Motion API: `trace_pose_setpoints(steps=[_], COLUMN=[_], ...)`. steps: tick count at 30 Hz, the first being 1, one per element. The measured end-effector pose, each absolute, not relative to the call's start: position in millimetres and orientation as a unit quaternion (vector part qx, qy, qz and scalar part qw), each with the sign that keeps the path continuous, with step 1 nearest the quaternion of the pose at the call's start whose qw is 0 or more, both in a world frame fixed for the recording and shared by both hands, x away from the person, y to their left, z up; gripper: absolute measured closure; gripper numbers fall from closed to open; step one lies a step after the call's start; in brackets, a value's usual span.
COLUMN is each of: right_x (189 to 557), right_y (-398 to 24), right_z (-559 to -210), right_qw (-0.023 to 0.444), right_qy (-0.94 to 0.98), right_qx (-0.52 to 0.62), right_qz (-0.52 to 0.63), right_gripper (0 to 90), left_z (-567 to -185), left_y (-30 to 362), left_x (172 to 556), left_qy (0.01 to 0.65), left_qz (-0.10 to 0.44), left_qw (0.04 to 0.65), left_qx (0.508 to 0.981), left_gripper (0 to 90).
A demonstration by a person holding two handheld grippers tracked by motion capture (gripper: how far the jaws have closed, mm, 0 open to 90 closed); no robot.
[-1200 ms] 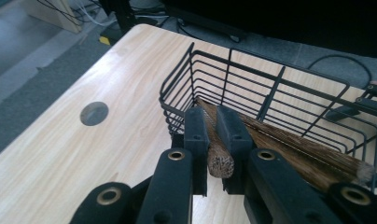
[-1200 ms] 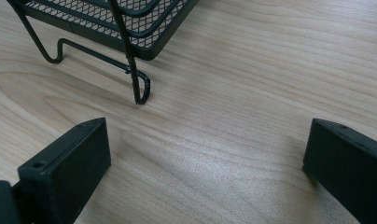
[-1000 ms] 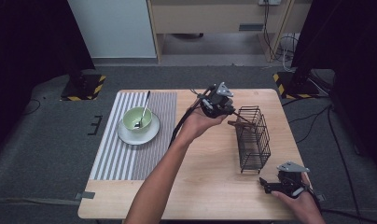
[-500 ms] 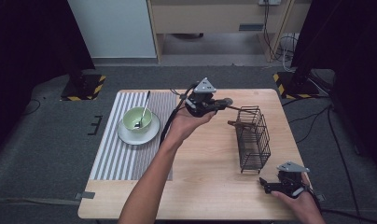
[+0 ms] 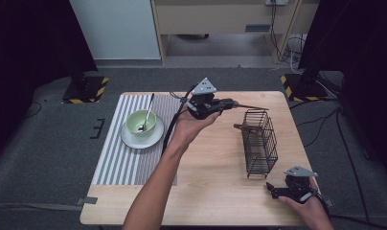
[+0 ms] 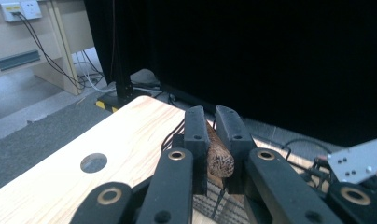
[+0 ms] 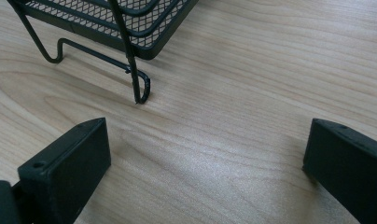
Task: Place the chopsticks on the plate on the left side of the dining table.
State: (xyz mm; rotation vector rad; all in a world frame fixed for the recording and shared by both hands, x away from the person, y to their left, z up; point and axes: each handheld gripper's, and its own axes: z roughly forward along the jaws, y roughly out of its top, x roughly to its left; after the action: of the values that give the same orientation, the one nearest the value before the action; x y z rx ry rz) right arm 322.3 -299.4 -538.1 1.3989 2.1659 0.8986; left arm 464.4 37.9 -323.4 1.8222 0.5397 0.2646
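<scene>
The left gripper (image 5: 215, 104) is clamped on the wooden handle (image 6: 220, 151) of a utensil held level, its long axis pointing toward the wire basket (image 5: 259, 143), which stands just beyond and below its tip. The right gripper (image 5: 283, 191) rests on the table (image 5: 210, 191) near the basket's near end, jaws wide apart around nothing, so the left hand is the one placed to deliver.

Each black claw (image 5: 219, 106) is topped by a grey three-cornered plate; brass-ringed screws are set in its arms, a black cable trailing
</scene>
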Motion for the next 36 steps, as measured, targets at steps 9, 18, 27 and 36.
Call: trace_pose_setpoints(steps=[9,18,27,36], right_x=[322.6,323.7,323.8,323.8], right_y=[-299.3,-299.1,-299.2,-299.2], right_z=[-538.3,-538.3,-538.3,-538.3], right_qw=[0.204,0.204,0.204,0.204], right_qy=[0.777,0.778,0.778,0.778], right_qx=[0.501,0.499,0.499,0.499], right_qz=[0.323,0.323,0.323,0.323], right_gripper=[0.7,0.7,0.7,0.7], left_z=[-325.8,-320.5,-327.9,-333.0], left_y=[40.4,52.8,68.7,87.5], left_x=[462.6,462.9,466.9,464.7], left_qy=[0.251,0.274,0.302,0.321], left_qz=[0.131,0.158,0.173,0.189], left_qw=[0.589,0.591,0.588,0.589], left_qx=[0.757,0.742,0.73,0.717], left_gripper=[83.1,83.1,83.1,83.1])
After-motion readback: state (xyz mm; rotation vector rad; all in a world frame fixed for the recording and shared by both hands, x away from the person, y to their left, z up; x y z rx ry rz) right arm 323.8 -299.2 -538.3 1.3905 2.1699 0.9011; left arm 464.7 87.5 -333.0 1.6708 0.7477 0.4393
